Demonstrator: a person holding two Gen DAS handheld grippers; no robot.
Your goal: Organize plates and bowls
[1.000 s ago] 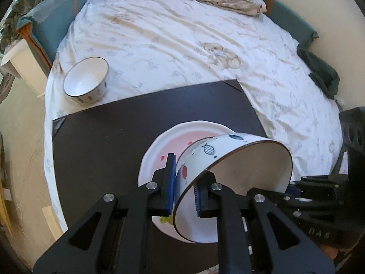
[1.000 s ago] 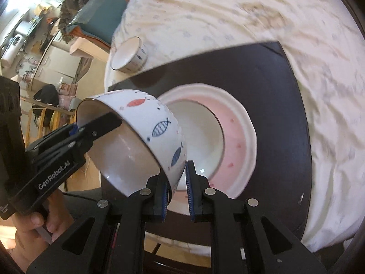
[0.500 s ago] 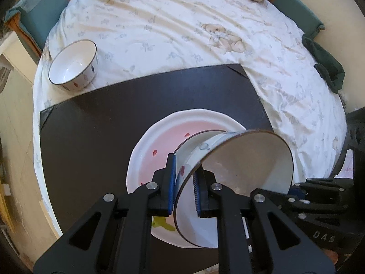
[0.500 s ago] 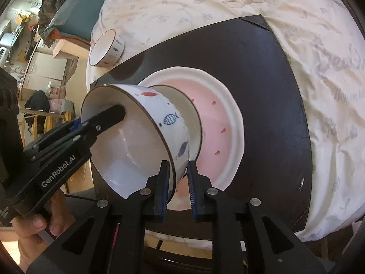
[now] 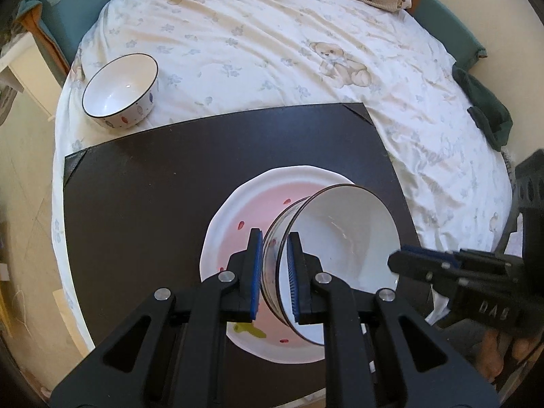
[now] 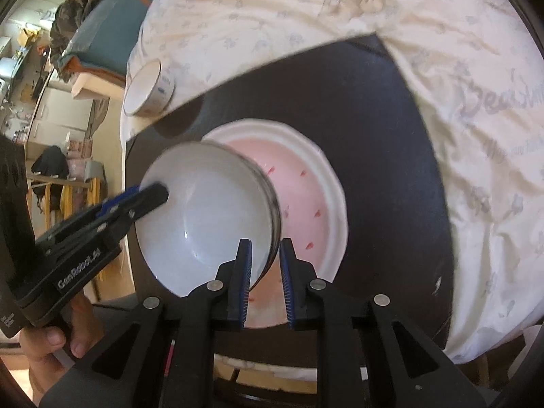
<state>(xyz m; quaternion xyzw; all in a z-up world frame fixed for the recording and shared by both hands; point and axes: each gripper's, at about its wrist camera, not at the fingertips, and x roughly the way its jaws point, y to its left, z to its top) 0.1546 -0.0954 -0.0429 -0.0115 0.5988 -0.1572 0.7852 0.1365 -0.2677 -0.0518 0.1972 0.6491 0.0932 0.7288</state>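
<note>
Two fisheye views, each looking steeply down along its own tool from close above, left wrist view facing up the bed (image 5: 272,51), right wrist view from the opposite side, both sharing the pink plate (image 5: 238,217), the dark board (image 5: 153,176).

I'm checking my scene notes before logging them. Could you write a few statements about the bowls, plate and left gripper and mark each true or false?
1. The left gripper has its jaws clamped on a bowl rim. True.
2. That bowl is over a pink-centred plate. True.
3. The plate lies directly on the bedsheet. False: it lies on the black board, which covers part of the bedsheet.
4. A second bowl stands on the board. False: the second bowl sits on the bedsheet, beyond the board's far left corner.
</note>
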